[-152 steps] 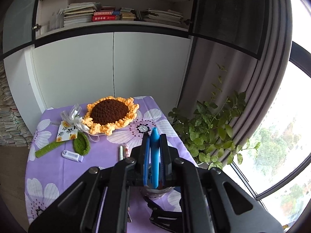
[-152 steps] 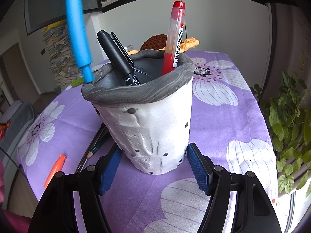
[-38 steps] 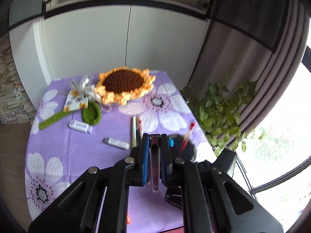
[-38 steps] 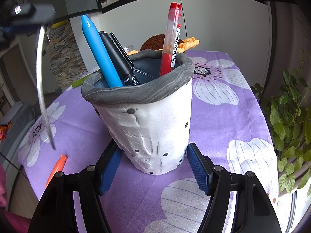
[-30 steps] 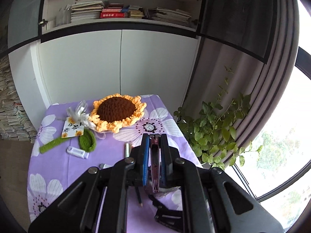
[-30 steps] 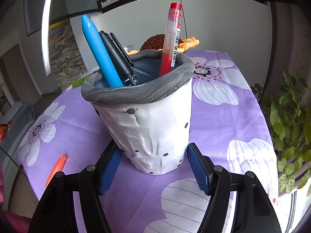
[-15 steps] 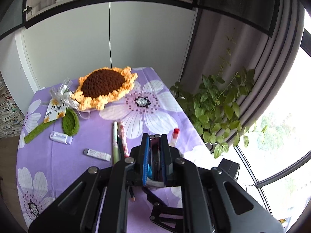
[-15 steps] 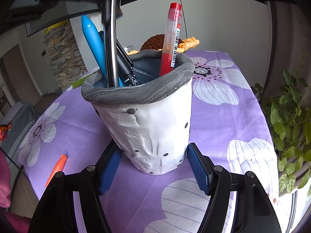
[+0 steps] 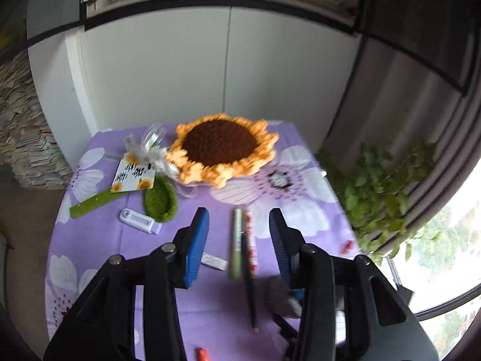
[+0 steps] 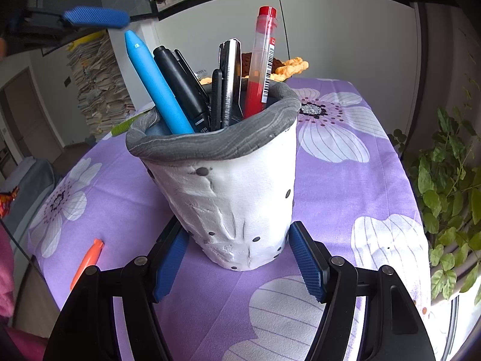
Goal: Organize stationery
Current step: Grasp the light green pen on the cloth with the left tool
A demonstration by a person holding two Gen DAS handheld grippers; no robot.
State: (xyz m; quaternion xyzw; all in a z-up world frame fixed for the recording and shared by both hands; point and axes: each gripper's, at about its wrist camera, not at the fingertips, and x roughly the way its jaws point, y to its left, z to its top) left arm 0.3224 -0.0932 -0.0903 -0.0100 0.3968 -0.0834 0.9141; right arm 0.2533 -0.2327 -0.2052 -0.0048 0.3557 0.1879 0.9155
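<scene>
From the left wrist camera, the left gripper [image 9: 239,234] hangs over the purple flowered tablecloth [image 9: 99,240], its jaws opening with nothing gripped between them. Framed in that gap, three long items lie side by side on the cloth: one green pen [image 9: 236,242], one patterned pen [image 9: 250,237] and one dark pencil [image 9: 249,288]. Two small white items sit to the left, a correction tape [image 9: 139,221] and an eraser [image 9: 214,261] just behind the left finger. One crocheted sunflower [image 9: 221,150] fills the far end of the table, and one potted plant [image 9: 387,192] stands off to the right.

Over on the right wrist camera, the right gripper [image 10: 239,260] pinches the base of the white pen cup [image 10: 231,207], one blue pad against each side. Five items stand upright in the cup: one blue pen [image 10: 153,84], one black marker [image 10: 180,82], one thin black pen [image 10: 215,102], one silver utility knife [image 10: 230,81] and one red pen [image 10: 261,63]. One orange pen [image 10: 87,261] lies on the cloth at the left.
</scene>
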